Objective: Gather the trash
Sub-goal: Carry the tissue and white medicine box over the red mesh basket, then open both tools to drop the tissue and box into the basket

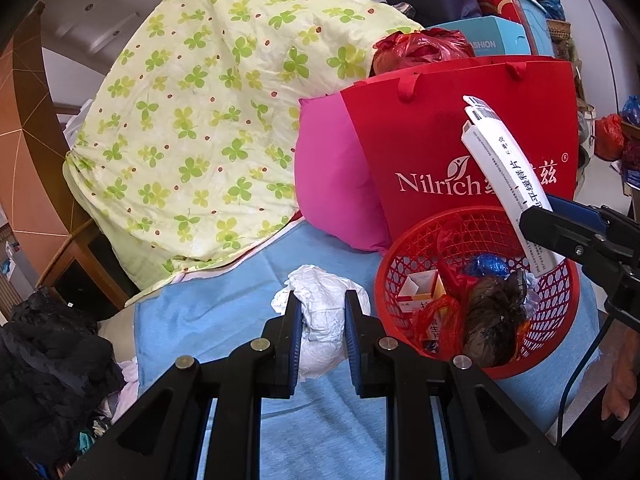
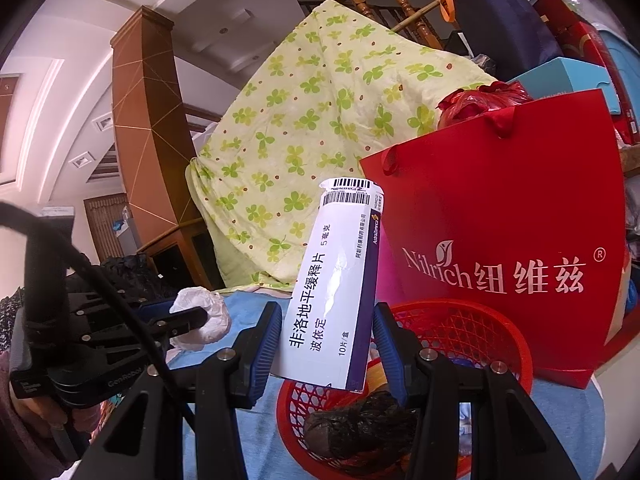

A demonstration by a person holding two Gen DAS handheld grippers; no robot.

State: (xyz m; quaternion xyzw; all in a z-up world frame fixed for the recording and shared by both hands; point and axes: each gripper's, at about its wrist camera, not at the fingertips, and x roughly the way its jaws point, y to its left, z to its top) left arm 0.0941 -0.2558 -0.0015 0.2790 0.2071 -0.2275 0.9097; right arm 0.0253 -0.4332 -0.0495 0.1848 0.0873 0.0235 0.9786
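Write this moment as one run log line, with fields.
left gripper: shut on crumpled tissue | right gripper: shut on medicine box, over red basket

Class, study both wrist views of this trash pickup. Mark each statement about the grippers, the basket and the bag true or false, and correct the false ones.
1. The right gripper holds a white medicine box. True.
2. The left gripper is empty. False: it is shut on a crumpled white tissue.
3. The red basket already holds trash. True.
4. The box lies inside the basket. False: it is held above the rim.
5. The red bag stands behind the basket. True.
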